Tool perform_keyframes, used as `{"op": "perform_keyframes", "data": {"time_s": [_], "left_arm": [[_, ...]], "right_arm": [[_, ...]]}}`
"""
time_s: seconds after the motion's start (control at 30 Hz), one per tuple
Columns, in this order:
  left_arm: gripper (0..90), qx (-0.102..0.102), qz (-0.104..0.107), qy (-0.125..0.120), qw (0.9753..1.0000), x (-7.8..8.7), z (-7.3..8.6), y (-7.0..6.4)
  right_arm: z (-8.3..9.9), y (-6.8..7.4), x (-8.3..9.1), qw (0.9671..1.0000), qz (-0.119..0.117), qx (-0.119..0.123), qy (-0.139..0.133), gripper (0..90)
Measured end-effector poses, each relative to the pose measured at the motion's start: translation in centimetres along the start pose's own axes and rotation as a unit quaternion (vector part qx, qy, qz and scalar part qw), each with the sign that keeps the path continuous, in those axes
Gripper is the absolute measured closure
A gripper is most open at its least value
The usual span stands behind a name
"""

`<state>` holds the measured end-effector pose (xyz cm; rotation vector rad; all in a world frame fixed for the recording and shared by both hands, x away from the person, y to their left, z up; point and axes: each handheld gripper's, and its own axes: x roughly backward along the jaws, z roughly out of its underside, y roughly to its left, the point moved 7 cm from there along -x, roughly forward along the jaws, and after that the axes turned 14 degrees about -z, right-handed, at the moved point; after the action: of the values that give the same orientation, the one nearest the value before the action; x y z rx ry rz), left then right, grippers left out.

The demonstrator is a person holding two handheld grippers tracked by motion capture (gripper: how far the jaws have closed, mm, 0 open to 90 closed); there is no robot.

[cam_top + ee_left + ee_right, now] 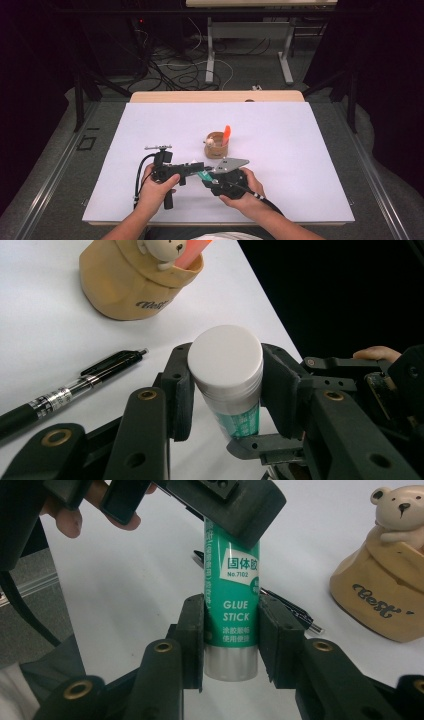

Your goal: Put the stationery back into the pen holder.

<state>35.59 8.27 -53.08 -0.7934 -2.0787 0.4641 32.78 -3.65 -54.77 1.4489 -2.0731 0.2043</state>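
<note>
I see the glue stick (204, 175) held off the table (300, 150) between my two grippers, toward the near edge, about midway between the left and right edges. My left gripper (192, 167) is on its left, jaws clamped on the cap end; my right gripper (210, 179) is on its right, jaws clamped on the base end (231, 665). Behind them, nearer the table's middle, stands the pen holder (216, 145), with a marker (226, 134) upright in it and a bear figure (160, 251) on its rim. A pen (70, 390) lies flat on the table between the holder and the grippers, apart from both.
</note>
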Motion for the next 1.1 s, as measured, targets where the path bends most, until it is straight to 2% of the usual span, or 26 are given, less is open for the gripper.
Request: {"op": "perform_keyframes", "data": {"time_s": [0.33,0.43,0.53,0.57,0.87,0.9,1.0,1.1], "left_arm": [[61.4,0.006,0.001,0.002,1.0,-0.03,0.02,-0.04],[61.9,-0.002,0.001,0.003,1.0,0.0,0.05,-0.04],[62.6,-0.002,-0.001,0.002,1.0,0.0,0.05,-0.2],[62.8,-0.006,0.0,0.007,1.0,0.11,0.1,-0.18],[64.3,-0.01,-0.001,0.007,0.9999,0.19,0.07,-0.36],[64.4,-0.009,-0.004,0.0,0.9999,0.07,0.03,-0.42],[64.6,-0.016,-0.005,0.004,0.9999,0.08,0.08,-0.41],[64.7,-0.021,-0.009,0.003,0.9997,0.09,0.06,-0.35]], "right_arm": [[0.06,-0.05,-0.07,1.0,-0.001,0.005,0.005,65.7],[0.15,-0.02,-0.1,0.9999,-0.003,0.001,0.01,65.7],[0.12,-0.08,-0.21,1.0,-0.001,0.003,0.003,65.7],[0.16,-0.06,-0.16,1.0,-0.002,0.004,0.009,65.7],[0.26,-0.03,-0.25,0.9999,-0.002,0.007,0.011,65.5],[0.26,-0.06,-0.28,0.9999,-0.003,0.009,0.011,65.5],[0.29,-0.09,-0.4,0.9999,-0.001,0.01,0.008,65.3],[0.46,-0.08,-0.44,0.9998,-0.005,0.008,0.018,62.9]]}}
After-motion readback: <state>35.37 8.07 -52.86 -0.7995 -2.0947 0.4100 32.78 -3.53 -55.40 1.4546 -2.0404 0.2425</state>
